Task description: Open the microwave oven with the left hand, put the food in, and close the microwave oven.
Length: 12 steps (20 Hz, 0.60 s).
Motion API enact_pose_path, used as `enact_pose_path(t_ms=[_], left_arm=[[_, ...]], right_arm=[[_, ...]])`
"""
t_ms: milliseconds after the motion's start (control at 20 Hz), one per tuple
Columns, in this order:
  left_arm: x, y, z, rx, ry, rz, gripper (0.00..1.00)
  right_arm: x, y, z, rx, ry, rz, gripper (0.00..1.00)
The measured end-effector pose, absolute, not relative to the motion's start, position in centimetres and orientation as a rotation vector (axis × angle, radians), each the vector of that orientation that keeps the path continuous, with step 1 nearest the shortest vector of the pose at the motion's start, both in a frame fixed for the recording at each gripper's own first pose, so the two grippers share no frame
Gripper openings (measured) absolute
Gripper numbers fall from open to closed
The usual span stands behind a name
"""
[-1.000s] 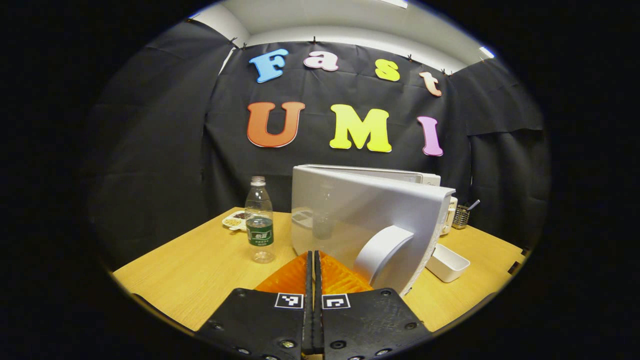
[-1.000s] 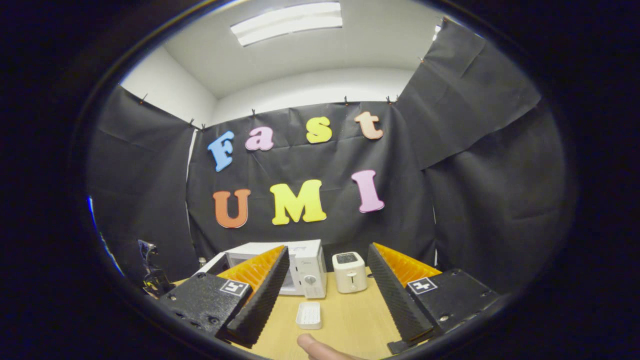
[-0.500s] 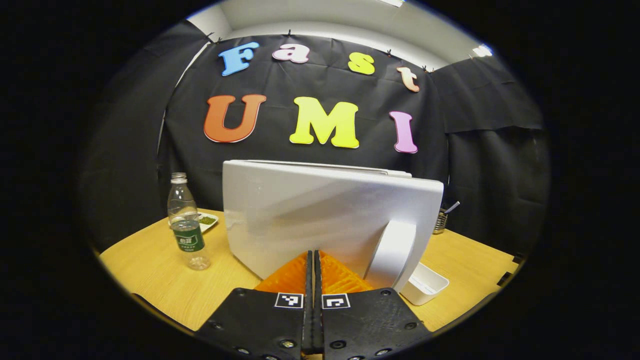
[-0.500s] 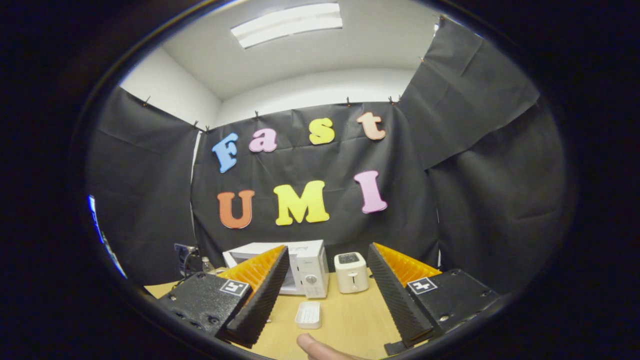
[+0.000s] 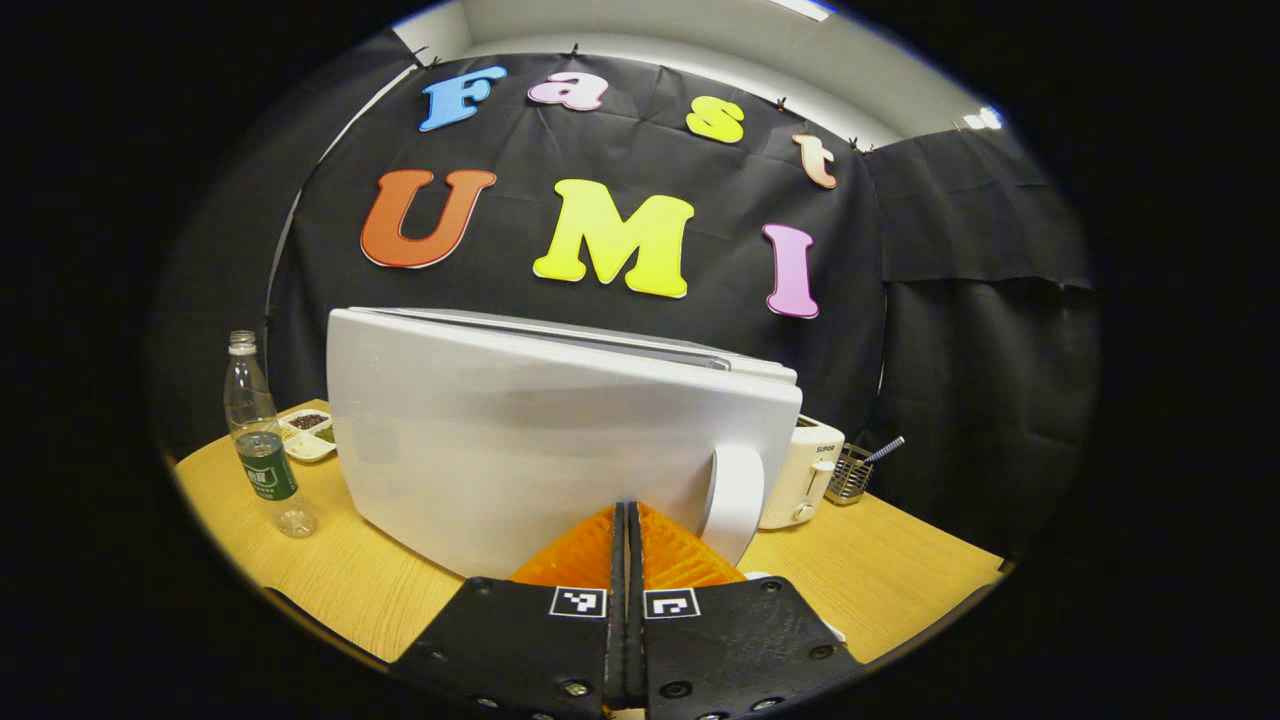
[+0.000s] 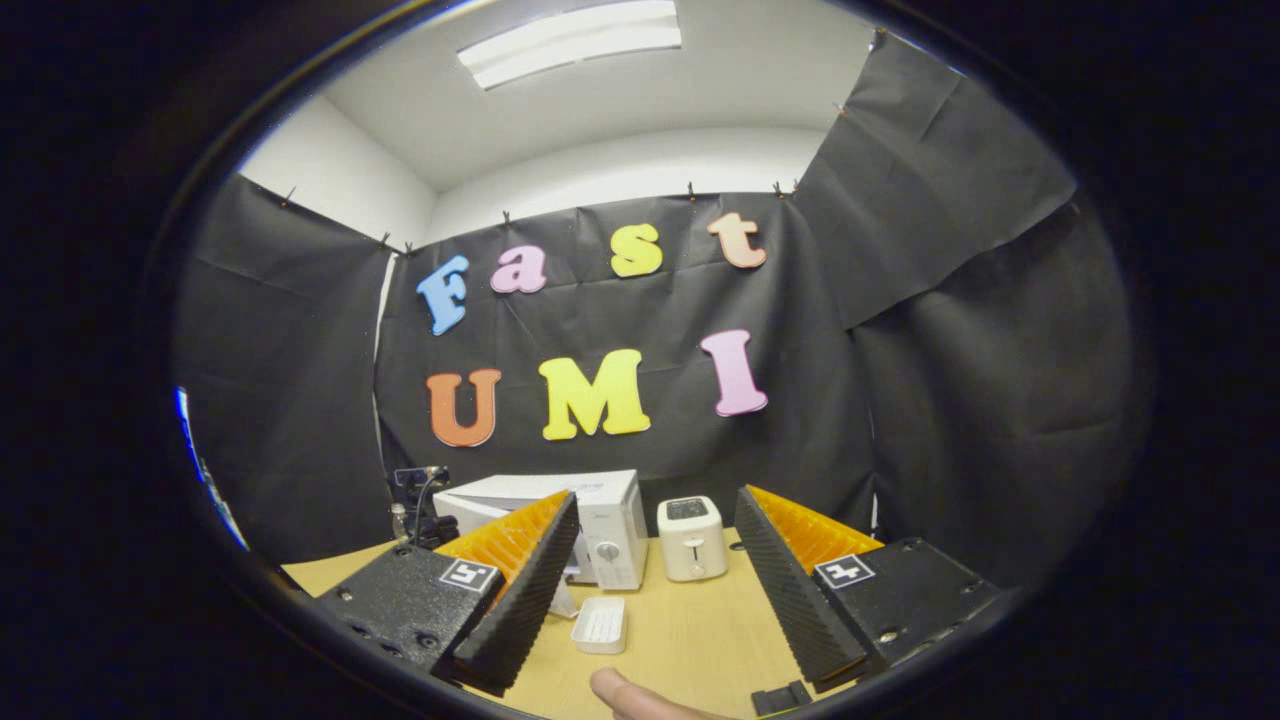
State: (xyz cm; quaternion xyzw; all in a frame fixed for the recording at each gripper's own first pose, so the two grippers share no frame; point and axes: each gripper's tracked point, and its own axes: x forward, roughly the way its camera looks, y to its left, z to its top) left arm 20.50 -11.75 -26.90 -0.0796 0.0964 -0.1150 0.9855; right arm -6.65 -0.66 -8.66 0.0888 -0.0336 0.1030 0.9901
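Up close in the left gripper view, the white microwave oven [image 5: 560, 440] stands on the wooden table [image 5: 900, 580], its smooth, glossy door [image 5: 520, 450] nearly flush with the body and the curved handle [image 5: 735, 500] at its right edge. The left gripper [image 5: 626, 540] has its orange fingers pressed together on nothing, their tips at the door beside the handle. Nearby stand a water bottle [image 5: 262, 455] and a white toaster [image 5: 800, 472]. The right gripper [image 6: 650, 570] is held spread apart, well back from the oven [image 6: 590, 525], with a white tray [image 6: 600, 625] on the table.
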Motion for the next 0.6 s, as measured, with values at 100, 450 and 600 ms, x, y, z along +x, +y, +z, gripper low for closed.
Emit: enact_pose_path(t_ms=[100, 450, 600], left_arm=[[22.3, -12.4, -27.2, -0.139, 0.205, -0.214, 0.0], [28.9, -14.7, -30.6, -0.171, 0.33, -0.18, 0.0], [29.0, -15.2, -31.5, -0.196, 0.365, -0.215, 0.0]], right_arm=[[-6.1, -1.5, -9.1, 0.18, -0.06, 0.198, 1.0], [-4.3, -2.9, -11.3, 0.21, -0.012, 0.218, 1.0], [-3.9, -4.1, -11.6, 0.203, -0.01, 0.183, 1.0]])
